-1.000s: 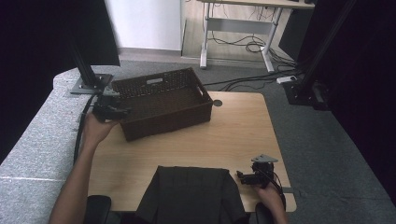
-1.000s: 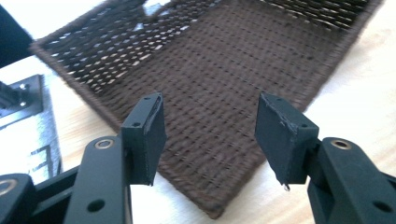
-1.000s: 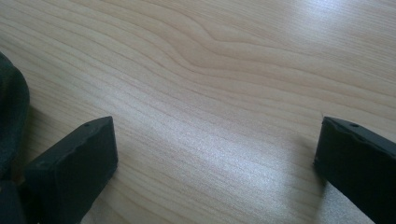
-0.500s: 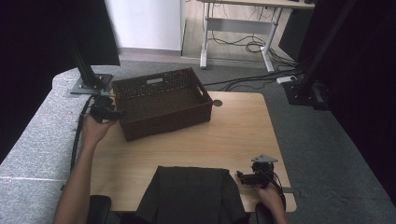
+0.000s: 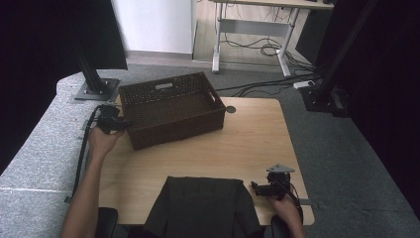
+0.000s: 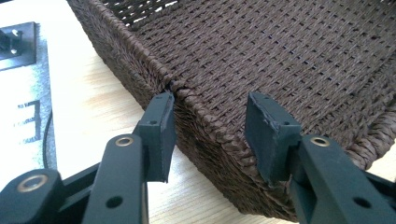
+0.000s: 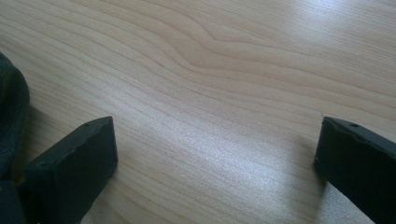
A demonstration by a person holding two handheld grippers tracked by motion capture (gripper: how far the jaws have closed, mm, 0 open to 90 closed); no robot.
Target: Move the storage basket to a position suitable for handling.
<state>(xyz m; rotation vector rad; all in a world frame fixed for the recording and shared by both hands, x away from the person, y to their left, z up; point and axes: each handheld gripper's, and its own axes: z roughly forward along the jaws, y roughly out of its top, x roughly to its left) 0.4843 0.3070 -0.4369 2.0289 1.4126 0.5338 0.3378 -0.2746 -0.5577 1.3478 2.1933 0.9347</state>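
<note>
At the table's far left, the left gripper (image 6: pixel 210 135) stands open astride the wicker basket (image 5: pixel 171 106) rim, not yet gripping, while the right gripper (image 7: pixel 215 163) rests open near the dark cloth (image 5: pixel 203 206).

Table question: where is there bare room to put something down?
The table is bare between the wicker basket and the dark cloth, and along its right side above the right tongs. It is crowded at the back left, where the left tongs straddle the basket's rim.
</note>
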